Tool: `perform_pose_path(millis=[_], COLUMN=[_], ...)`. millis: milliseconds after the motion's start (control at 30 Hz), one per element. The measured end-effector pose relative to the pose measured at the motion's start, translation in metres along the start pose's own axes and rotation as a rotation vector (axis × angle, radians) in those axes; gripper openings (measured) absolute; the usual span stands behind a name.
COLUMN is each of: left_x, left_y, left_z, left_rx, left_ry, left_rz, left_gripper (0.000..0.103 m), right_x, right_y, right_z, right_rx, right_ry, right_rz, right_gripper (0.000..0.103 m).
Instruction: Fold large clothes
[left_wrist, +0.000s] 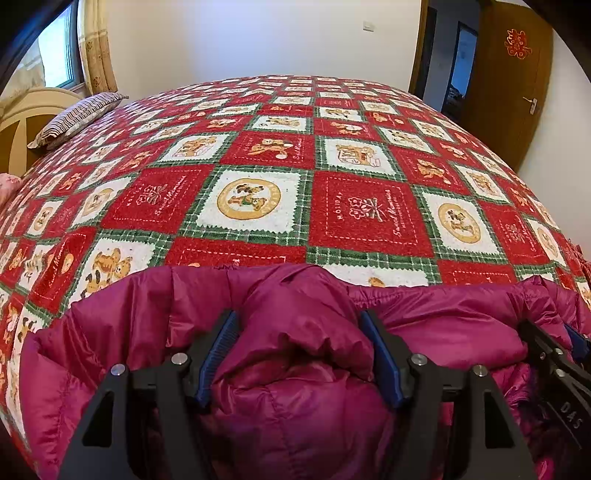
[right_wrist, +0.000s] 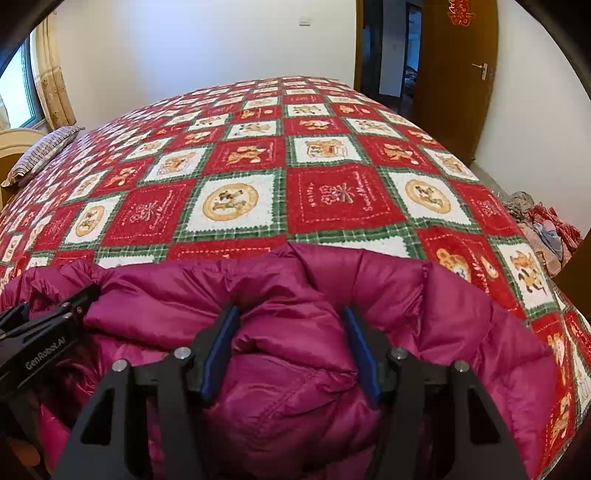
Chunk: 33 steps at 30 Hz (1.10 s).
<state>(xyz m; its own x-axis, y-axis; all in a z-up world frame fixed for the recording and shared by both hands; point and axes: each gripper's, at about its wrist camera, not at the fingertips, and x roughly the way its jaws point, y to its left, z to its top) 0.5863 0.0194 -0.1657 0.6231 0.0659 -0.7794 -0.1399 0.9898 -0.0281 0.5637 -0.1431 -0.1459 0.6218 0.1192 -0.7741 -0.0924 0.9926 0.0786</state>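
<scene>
Magenta jacket (right_wrist: 288, 295); right view alone: floor clutter (right_wrist: 543, 225)

Bright, even daylight from window (left_wrist: 59, 48) at 10 o'clock; window itself blown out. Soft sheen on jacket (left_wrist: 295, 369), dark shadow in its folds. Strong fisheye bulge: bed (left_wrist: 280, 177) domed, black vignette at corners. Centre sharp, slight blur twd edges, esp. 3 o'clock in right view.

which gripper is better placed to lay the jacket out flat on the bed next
Neither alone, slightly the left: left gripper and right gripper both clamp the puffy magenta down jacket, and more patchwork bedspread shows on its side.
</scene>
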Motion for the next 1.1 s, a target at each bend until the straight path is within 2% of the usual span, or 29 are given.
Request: perform_pose_path(millis=[67, 133, 200, 233, 300, 500, 633, 733, 833, 1000, 1100], left_x=[-0.007, -0.024, -0.052, -0.075, -0.107, -0.216, -0.260, -0.288, -0.307, -0.312, -0.312], left_y=[0.006, 0.013, 0.023, 0.031, 0.039, 0.061, 0.075, 0.091, 0.112, 0.137, 0.148], left_z=[0.001, -0.001, -0.004, -0.008, -0.015, -0.060, -0.106, -0.145, -0.182, -0.238, -0.270], left_rx=[-0.009, -0.027, -0.052, -0.050, -0.040, 0.053, 0.098, 0.111, 0.148, 0.135, 0.111], left_ry=[0.016, 0.010, -0.033, -0.071, -0.115, -0.209, -0.161, -0.135, -0.125, -0.051, -0.008], left_rz=[-0.049, -0.122, -0.199, -0.242, -0.280, -0.412, -0.500, -0.522, -0.510, -0.483, -0.479], left_gripper=[0.069, 0.069, 0.069, 0.069, 0.069, 0.069, 0.069, 0.069, 0.069, 0.069, 0.069], right_x=[-0.019, -0.056, -0.098, -0.115, -0.157, -0.252, -0.292, -0.315, -0.331, -0.338, -0.331], right_y=[-0.005, -0.014, -0.022, -0.027, -0.038, -0.071, -0.095, -0.109, -0.121, -0.135, -0.143], right_z=[-0.001, -0.005, -0.012, -0.016, -0.032, -0.096, -0.140, -0.174, -0.208, -0.252, -0.279], right_rx=[0.032, 0.084, 0.090, 0.088, 0.082, 0.072, 0.084, 0.074, 0.074, 0.099, 0.143], right_ry=[-0.030, -0.111, -0.161, -0.179, -0.219, -0.223, -0.183, -0.132, -0.067, 0.005, 0.063], right_rz=[0.010, 0.050, 0.078, 0.078, 0.095, 0.126, 0.136, 0.107, 0.097, 0.053, 0.078], right_gripper=[0.061, 0.062, 0.063, 0.068, 0.074, 0.075, 0.075, 0.075, 0.075, 0.080, 0.080])
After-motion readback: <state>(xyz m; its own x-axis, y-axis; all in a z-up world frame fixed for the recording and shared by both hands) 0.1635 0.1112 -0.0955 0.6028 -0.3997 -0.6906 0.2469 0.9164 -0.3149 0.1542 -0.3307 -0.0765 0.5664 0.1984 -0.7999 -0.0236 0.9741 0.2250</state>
